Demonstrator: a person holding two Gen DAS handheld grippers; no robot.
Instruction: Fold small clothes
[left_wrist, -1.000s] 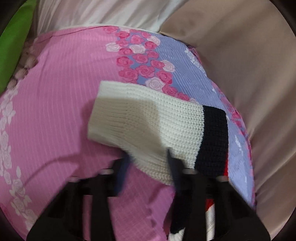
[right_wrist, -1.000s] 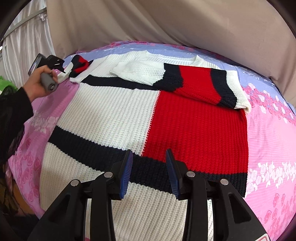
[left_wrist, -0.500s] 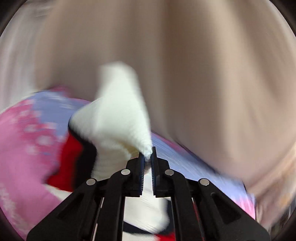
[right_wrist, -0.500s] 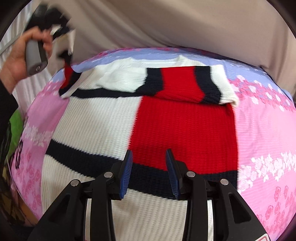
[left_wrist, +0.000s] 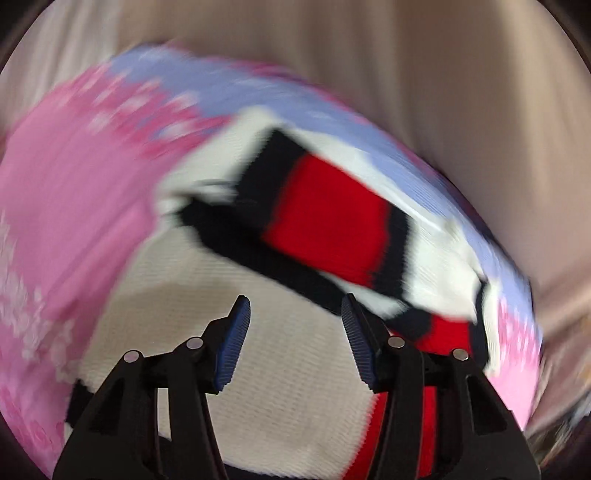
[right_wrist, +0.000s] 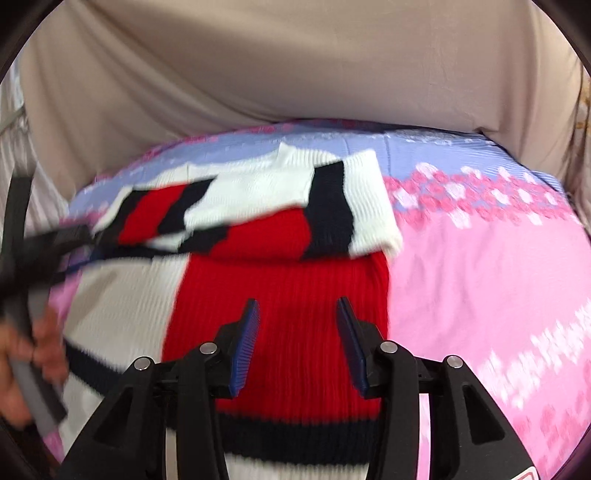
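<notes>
We see a big tan curtain (right_wrist: 295, 66) hanging at the back, w/ soft folds in it. In front of it is the bed, w/ a bedsheet (right_wrist: 480, 266) that is pink w/ little flowers near us and pale blue at the far edge by the curtain. We see no boxes or baskets in either view.

The sweater (right_wrist: 280, 295) lies flat on the bedsheet. It is knit, w/ white, red & dark blue blocks. Its two sleeves are folded in across the top part of the body, one from each side, and they meet near the middle. The right sleeve (right_wrist: 347, 206) ends in a white cuff that hangs just over the sweater's right edge. The left sleeve (left_wrist: 325, 221) lies across the chest too, red in the middle w/ dark bands each side. Both views are blurry.

Our left gripper (left_wrist: 295, 343) is wide open over the white part of the sweater, w/ nothing between its blue pads. In the right view the left hand (right_wrist: 33, 350) shows at the left edge, blurry, on a grey handle.

Our right gripper (right_wrist: 297, 339) is wide open too, over the red part low on the sweater, and holds nothing.
</notes>
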